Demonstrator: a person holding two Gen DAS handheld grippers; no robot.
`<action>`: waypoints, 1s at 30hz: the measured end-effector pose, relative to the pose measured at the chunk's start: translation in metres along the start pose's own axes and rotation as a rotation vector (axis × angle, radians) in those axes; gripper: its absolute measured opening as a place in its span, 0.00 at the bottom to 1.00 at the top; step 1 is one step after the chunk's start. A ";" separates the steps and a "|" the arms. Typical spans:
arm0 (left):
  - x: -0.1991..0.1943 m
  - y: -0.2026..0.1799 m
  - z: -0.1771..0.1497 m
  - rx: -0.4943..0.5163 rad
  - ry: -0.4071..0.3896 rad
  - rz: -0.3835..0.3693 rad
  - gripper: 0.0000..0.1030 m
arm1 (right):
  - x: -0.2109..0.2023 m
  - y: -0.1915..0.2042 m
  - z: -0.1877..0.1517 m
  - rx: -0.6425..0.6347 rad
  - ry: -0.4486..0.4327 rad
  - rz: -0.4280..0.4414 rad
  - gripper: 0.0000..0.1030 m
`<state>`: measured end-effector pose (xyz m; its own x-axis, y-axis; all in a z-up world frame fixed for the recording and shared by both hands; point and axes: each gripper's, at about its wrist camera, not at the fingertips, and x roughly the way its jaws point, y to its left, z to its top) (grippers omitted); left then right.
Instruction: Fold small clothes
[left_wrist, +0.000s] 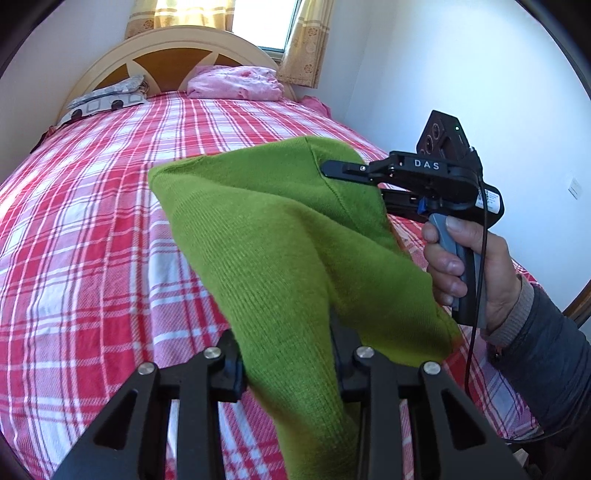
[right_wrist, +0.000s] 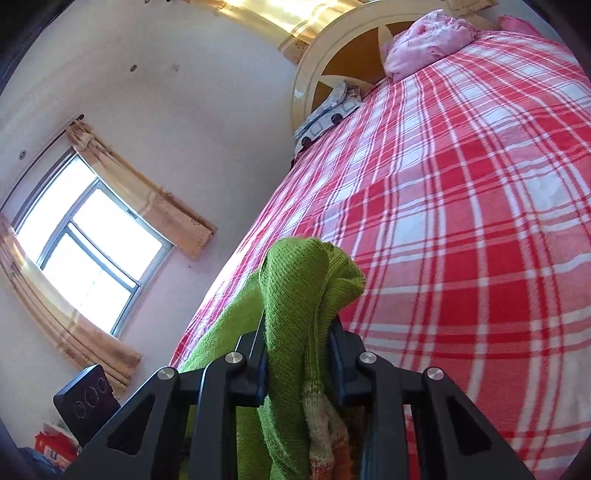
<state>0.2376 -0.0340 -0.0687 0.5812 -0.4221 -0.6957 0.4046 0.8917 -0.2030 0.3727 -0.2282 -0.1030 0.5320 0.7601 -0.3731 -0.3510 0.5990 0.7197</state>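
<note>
Green knit garment (left_wrist: 280, 236): held up off the plaid bedspread (left_wrist: 92, 229), stretched between the two grippers; it fills the centre of the left wrist view and runs toward 2 o'clock, where the other tool bites it.
Left gripper (left_wrist: 288, 369): jaws clamped on a bunched edge of the knit at 6 o'clock of its own view.
Right gripper (right_wrist: 297, 354): jaws closed on a thick wad of the same knit, several layers deep (a paler striped piece hangs below the pads; whether it is cuff or lining I cannot tell).
Person's hand (left_wrist: 469, 273): wrapped round the right tool's handle at 3 o'clock in the left view.
Risk, slip: the right bite is a lump, not a flat hem, so layers could slide out under tension.
Risk, crooked fold: the cloth sags unevenly between the grips, so laying it down now would likely leave a skewed crease.
Risk, snag: loose knit may catch on the pads at release.
</note>
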 end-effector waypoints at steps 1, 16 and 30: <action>-0.003 0.002 -0.002 -0.002 -0.003 0.003 0.33 | 0.004 0.004 -0.002 -0.001 0.005 0.009 0.26; -0.061 0.053 -0.038 -0.096 -0.063 0.088 0.33 | 0.080 0.075 -0.025 -0.064 0.106 0.098 0.26; -0.111 0.097 -0.074 -0.133 -0.099 0.230 0.33 | 0.164 0.146 -0.051 -0.126 0.215 0.185 0.25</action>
<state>0.1603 0.1118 -0.0622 0.7161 -0.2145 -0.6643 0.1617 0.9767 -0.1411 0.3693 -0.0033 -0.0891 0.2799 0.8870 -0.3674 -0.5265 0.4618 0.7138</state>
